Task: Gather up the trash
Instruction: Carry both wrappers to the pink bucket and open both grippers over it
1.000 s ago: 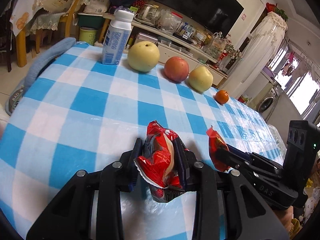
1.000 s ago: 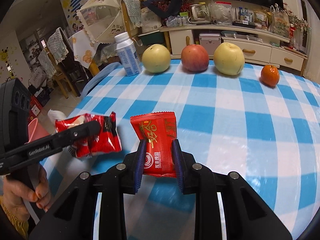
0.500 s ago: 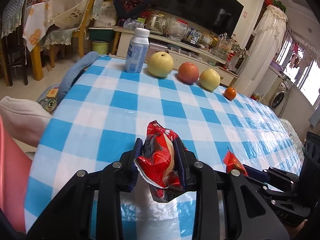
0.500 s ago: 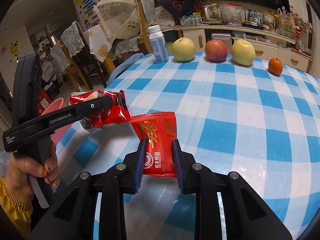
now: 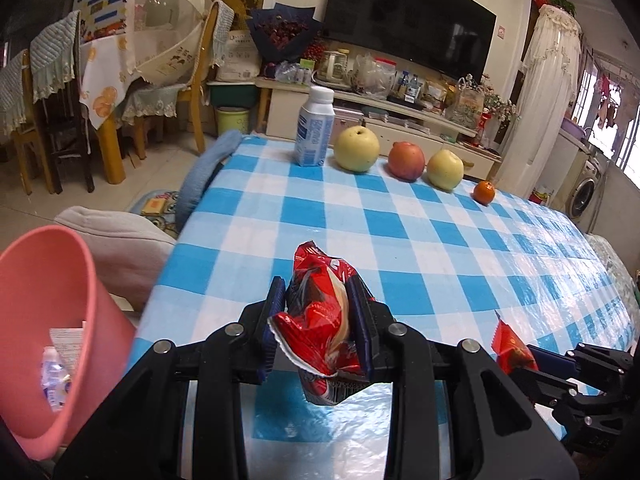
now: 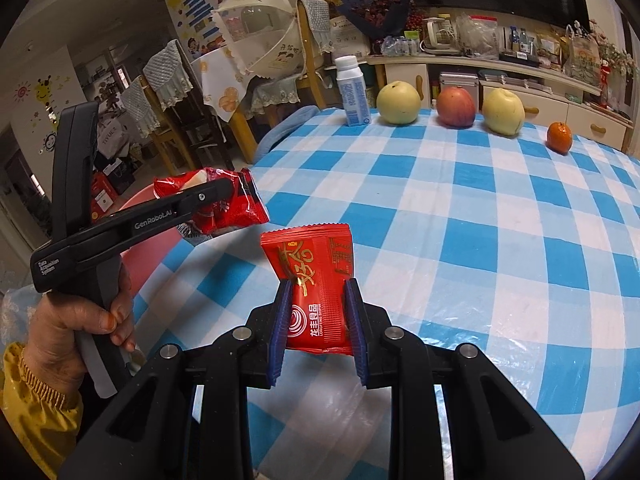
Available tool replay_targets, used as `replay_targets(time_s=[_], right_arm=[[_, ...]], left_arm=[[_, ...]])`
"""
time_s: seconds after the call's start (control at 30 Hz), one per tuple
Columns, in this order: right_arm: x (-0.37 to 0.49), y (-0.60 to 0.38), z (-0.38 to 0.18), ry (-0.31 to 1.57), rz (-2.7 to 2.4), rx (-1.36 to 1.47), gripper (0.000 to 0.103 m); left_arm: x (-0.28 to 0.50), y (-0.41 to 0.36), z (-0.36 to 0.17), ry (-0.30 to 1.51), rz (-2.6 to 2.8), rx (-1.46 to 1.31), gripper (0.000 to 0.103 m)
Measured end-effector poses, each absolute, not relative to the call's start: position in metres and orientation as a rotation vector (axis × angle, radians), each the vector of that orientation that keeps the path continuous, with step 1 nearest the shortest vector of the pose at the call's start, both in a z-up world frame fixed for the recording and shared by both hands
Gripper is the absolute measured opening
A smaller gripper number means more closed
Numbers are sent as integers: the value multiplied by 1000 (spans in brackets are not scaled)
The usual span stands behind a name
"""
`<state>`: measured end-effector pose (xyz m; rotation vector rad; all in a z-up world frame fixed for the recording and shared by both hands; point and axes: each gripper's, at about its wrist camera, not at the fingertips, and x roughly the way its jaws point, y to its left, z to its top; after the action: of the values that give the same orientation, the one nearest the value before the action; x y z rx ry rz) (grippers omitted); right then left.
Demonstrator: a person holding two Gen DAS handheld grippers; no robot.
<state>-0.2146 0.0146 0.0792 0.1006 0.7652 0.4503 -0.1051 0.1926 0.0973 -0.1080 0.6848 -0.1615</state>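
My left gripper (image 5: 320,320) is shut on a crumpled red snack wrapper (image 5: 320,316) and holds it above the table's left edge. The same wrapper (image 6: 224,212) shows in the right wrist view, over the pink bin. My right gripper (image 6: 318,312) is shut on a flat red sachet (image 6: 316,280) with gold lettering, above the checked tablecloth; it shows in the left wrist view (image 5: 510,346) at lower right. A pink bin (image 5: 48,304) stands off the table's left edge, with some trash inside.
A blue-and-white checked table (image 5: 420,248) carries a white bottle (image 5: 314,132), two yellow pears (image 5: 356,148), a red apple (image 5: 406,160) and a small orange (image 5: 484,192) along the far edge. Chairs and a TV cabinet stand beyond.
Both grippers have pulled back and to the left with their wrappers. The pink bin has come into the left wrist view.
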Motion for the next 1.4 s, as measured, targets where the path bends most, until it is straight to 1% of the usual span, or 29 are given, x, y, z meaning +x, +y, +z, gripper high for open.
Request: replay_targets(time_s=[0.33, 0.7, 1.03, 1.4], right_arm=[[-227, 46, 93, 747, 485, 62, 29], [-217, 96, 108, 734, 544, 24, 29], [-200, 169, 115, 747, 662, 3, 29], [-185, 239, 113, 758, 765, -46, 29]], left_arm=[[-118, 227, 120, 614, -68, -120, 34], [-126, 280, 135, 565, 69, -163, 34], [-129, 345, 141, 548, 242, -230, 34], [-132, 401, 137, 575, 371, -307, 34]])
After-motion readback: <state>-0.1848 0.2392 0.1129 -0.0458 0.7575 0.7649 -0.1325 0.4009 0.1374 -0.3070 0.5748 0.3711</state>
